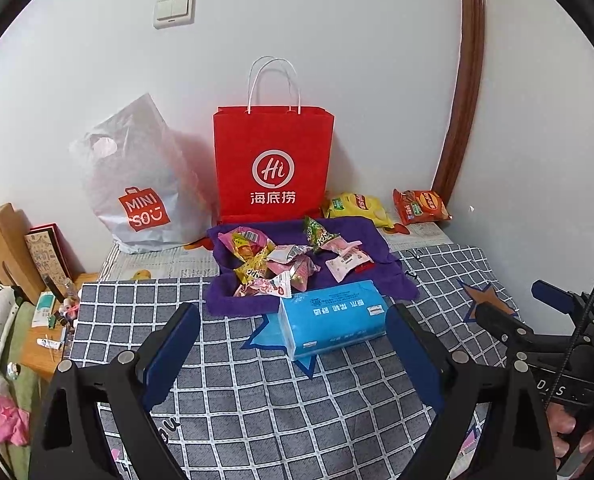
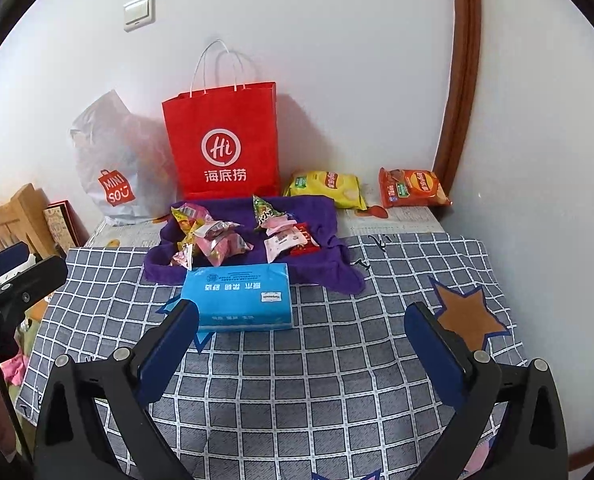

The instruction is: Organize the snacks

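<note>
Several small wrapped snacks [image 1: 275, 262] lie piled on a purple cloth [image 1: 393, 276] on the checked bed cover; they also show in the right wrist view [image 2: 217, 240]. A yellow chip bag [image 1: 357, 207] and a red chip bag [image 1: 419, 206] lie at the wall behind, also seen in the right wrist view as yellow [image 2: 329, 186] and red [image 2: 413, 188]. A blue tissue pack [image 1: 333, 316] lies in front of the cloth. My left gripper [image 1: 293, 344] is open and empty, just short of the tissue pack. My right gripper [image 2: 301, 336] is open and empty, to its right.
A red paper bag [image 1: 273, 160] and a grey MINISO plastic bag [image 1: 137, 184] stand against the wall. A wooden bedside stand with small items [image 1: 49, 312] is at the left. A wooden door frame [image 1: 461, 120] runs up the right. The right gripper's body [image 1: 537, 328] shows at the right edge.
</note>
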`<state>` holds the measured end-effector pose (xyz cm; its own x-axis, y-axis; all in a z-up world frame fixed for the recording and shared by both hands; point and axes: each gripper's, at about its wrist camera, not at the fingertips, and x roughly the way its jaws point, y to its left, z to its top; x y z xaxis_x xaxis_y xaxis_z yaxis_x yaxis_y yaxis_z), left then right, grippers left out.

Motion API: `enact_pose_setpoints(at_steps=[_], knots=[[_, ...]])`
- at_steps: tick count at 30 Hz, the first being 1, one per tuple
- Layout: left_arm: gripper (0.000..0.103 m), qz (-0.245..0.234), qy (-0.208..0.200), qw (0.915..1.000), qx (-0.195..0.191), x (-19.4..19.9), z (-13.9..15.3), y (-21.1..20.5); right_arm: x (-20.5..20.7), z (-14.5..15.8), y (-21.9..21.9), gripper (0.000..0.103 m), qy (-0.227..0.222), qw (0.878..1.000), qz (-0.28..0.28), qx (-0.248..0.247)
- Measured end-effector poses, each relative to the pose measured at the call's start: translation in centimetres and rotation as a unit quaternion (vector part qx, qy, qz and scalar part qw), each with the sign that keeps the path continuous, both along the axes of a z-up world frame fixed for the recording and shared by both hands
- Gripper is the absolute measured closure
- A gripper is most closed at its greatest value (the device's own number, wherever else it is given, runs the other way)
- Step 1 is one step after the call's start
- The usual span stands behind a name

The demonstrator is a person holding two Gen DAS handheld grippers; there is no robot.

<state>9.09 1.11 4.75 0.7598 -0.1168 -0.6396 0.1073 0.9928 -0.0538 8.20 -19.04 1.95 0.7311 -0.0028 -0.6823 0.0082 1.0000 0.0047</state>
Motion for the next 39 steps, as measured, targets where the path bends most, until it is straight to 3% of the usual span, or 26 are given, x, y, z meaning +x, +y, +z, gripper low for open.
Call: enact_pose_setpoints(at_steps=[39], knots=[[0.009, 0.0, 0.01, 0.9999, -0.002, 0.63, -0.72, 0.09, -0.05, 0.32, -0.15, 0.002, -0.002, 1.0, -0.006, 0.005]])
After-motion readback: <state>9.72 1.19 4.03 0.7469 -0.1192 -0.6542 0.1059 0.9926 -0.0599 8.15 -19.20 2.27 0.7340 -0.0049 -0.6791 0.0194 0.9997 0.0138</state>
